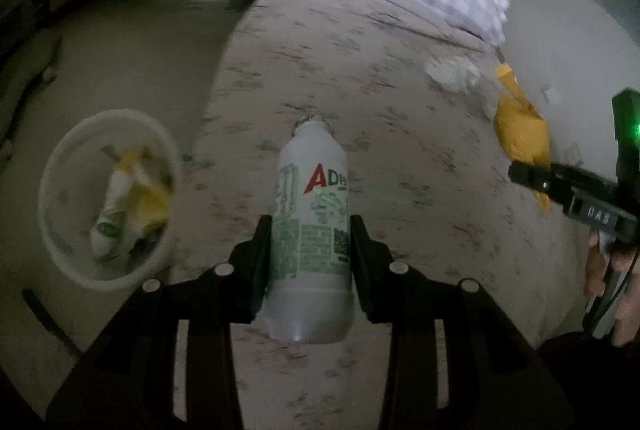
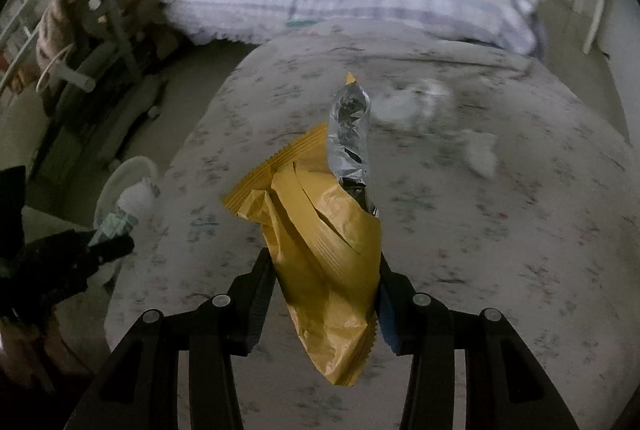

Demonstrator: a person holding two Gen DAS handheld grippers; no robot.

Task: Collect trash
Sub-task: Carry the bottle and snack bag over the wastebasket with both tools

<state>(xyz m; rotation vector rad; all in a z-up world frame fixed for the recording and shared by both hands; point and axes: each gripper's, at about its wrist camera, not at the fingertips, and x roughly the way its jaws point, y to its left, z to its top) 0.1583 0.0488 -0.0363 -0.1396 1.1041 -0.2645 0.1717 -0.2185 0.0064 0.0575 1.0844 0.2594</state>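
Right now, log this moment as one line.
left gripper: shut on bottle | right gripper: shut on wrapper | bin: part filled

Your left hand-held gripper (image 1: 311,230) has matt black plastic fingers (image 1: 260,250) on a smooth, milky plastic bottle (image 1: 310,230) with a printed label. Your right hand-held gripper (image 2: 324,278) pinches a crinkled yellow wrapper (image 2: 320,250), shiny silver foil inside. Below you, the bed sheet (image 1: 400,89) is soft printed cloth, the bin (image 1: 108,197) pale plastic.
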